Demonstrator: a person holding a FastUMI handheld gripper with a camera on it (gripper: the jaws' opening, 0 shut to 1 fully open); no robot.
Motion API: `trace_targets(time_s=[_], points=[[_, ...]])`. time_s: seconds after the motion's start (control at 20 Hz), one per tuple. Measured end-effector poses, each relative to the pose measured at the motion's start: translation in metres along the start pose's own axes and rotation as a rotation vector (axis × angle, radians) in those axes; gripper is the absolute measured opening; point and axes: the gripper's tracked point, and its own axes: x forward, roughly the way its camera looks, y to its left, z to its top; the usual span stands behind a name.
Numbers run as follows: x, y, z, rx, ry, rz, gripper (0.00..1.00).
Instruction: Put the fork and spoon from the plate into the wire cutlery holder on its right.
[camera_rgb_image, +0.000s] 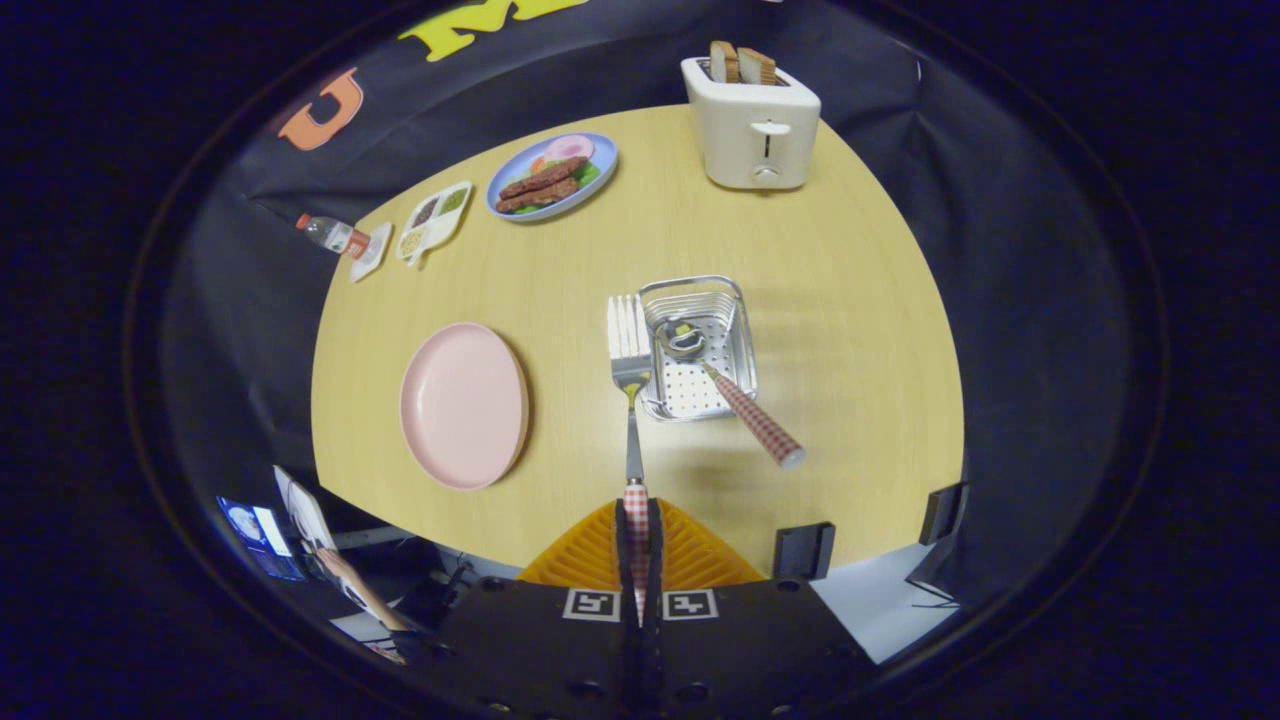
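Note:
My gripper (638, 515) is shut on the checked handle of a metal fork (630, 370), held high above the table. The fork points forward, and its tines hang just left of the wire cutlery holder (745, 340). A spoon (735, 395) stands in the holder, bowl down inside and its checked handle leaning out over the near right corner. The pink plate (465, 405) lies bare on the wooden table, left of the fork and the holder.
A white toaster (755, 125) with two slices of bread stands at the table's far edge. At the far left are a blue plate of food (550, 175), a small divided dish (435, 220) and a bottle (330, 235). Black clamps (803, 548) grip the table's near edge.

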Motion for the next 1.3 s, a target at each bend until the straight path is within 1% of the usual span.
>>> trace_targets(time_s=[0.2, 0.4, 0.5, 0.6, 0.9, 1.1, 1.25, 1.3], points=[[-0.009, -0.017, -0.001, -0.001, 0.075, -0.009, 0.01], [-0.007, -0.018, 0.010, -0.009, 0.135, 0.016, 0.01], [-0.005, -0.022, 0.010, -0.032, 0.183, -0.002, 0.01], [-0.006, -0.018, 0.007, -0.030, 0.249, 0.011, 0.02], [-0.004, -0.024, 0.019, -0.021, 0.368, -0.013, 0.02], [-0.003, -0.025, 0.019, -0.052, 0.470, -0.032, 0.02], [0.001, -0.029, 0.026, -0.042, 0.491, -0.047, 0.02], [0.004, -0.033, 0.026, -0.048, 0.491, -0.062, 0.05]])
